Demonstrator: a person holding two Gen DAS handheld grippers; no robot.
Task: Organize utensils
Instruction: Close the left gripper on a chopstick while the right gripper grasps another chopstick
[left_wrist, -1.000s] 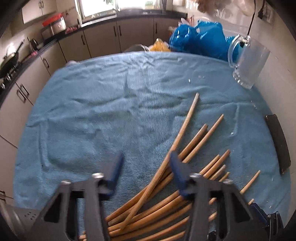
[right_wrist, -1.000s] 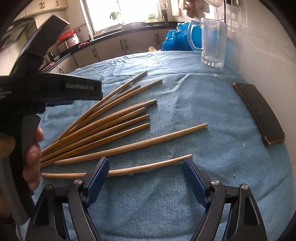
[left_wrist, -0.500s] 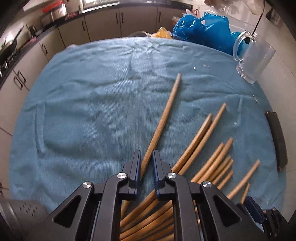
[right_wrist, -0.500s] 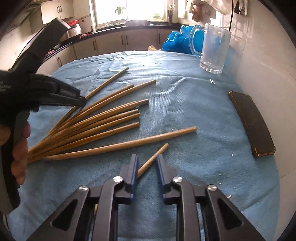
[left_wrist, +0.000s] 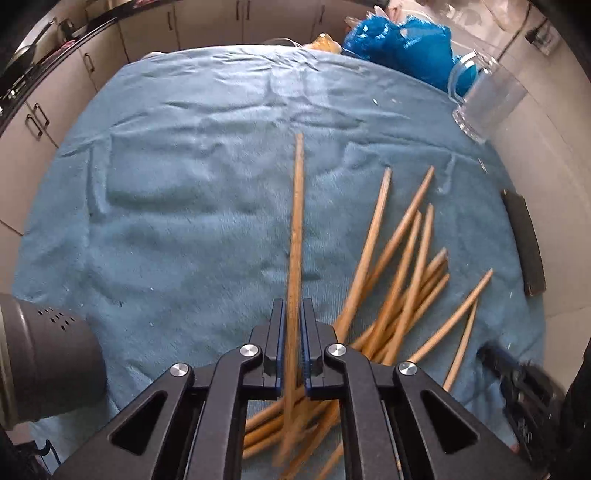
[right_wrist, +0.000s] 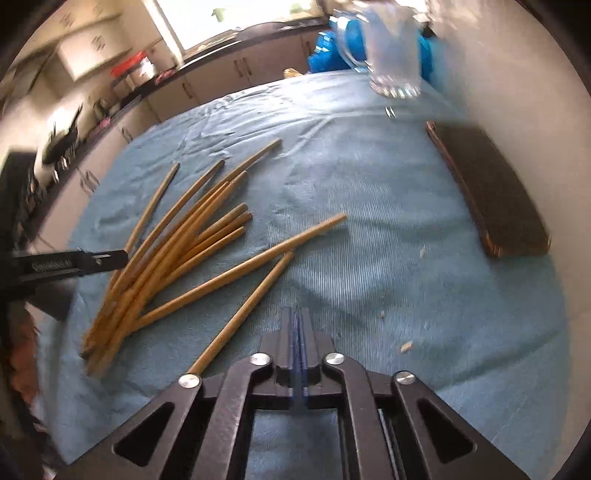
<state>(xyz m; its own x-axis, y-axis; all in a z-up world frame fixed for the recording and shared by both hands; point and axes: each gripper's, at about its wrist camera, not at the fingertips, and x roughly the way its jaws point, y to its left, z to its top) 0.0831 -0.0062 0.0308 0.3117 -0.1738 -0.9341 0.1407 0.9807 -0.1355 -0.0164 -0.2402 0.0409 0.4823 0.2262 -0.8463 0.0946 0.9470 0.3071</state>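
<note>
Several long wooden chopsticks (left_wrist: 399, 280) lie fanned on a blue towel (left_wrist: 184, 184). My left gripper (left_wrist: 292, 306) is shut on one chopstick (left_wrist: 297, 206), which points straight ahead, away from the pile on its right. In the right wrist view the pile (right_wrist: 177, 243) lies to the left. My right gripper (right_wrist: 297, 314) has its jaws closing, the pads nearly together with nothing seen between them. A single chopstick (right_wrist: 251, 299) lies just left of its left finger, its near end hidden under the gripper's arm.
A glass mug (left_wrist: 487, 103) (right_wrist: 395, 48) stands at the far right by the white wall. A flat black slab (left_wrist: 524, 240) (right_wrist: 487, 192) lies along the right edge. A blue plastic bag (left_wrist: 399, 44) sits at the back. A grey cylinder (left_wrist: 44, 354) is near left.
The left jaws closed on a chopstick and swung it from slanting right to straight ahead. The right jaws closed; the stick they straddled now lies to their left.
</note>
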